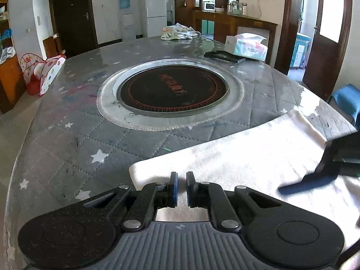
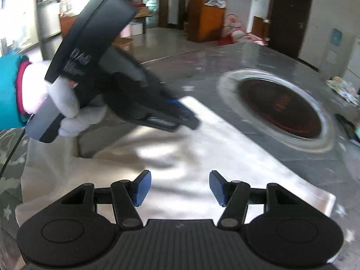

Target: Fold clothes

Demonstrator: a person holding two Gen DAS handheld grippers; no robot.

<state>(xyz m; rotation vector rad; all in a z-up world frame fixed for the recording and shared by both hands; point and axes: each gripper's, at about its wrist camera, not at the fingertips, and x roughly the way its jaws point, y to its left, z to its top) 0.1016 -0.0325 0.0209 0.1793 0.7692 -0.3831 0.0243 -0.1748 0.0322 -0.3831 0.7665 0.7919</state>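
Note:
A white garment [image 1: 236, 157] lies spread flat on the grey quilted table cover [image 1: 67, 139]; it also shows in the right wrist view [image 2: 202, 153]. My left gripper [image 1: 181, 189] hovers over the garment's near left corner with its blue pads a narrow gap apart and nothing between them. It also shows in the right wrist view [image 2: 186, 114], held by a white-gloved hand [image 2: 67, 103] above the cloth. My right gripper [image 2: 180, 189] is open wide above the garment, empty. Part of it shows at the right edge of the left wrist view [image 1: 333, 157].
A round black induction hob [image 1: 173, 90] with a metal rim sits in the table's middle. A tissue pack [image 1: 249, 47], a black tray [image 1: 225, 56] and a bundle of patterned cloth [image 1: 180, 31] lie at the far side. A blue chair [image 1: 346, 103] stands at the right.

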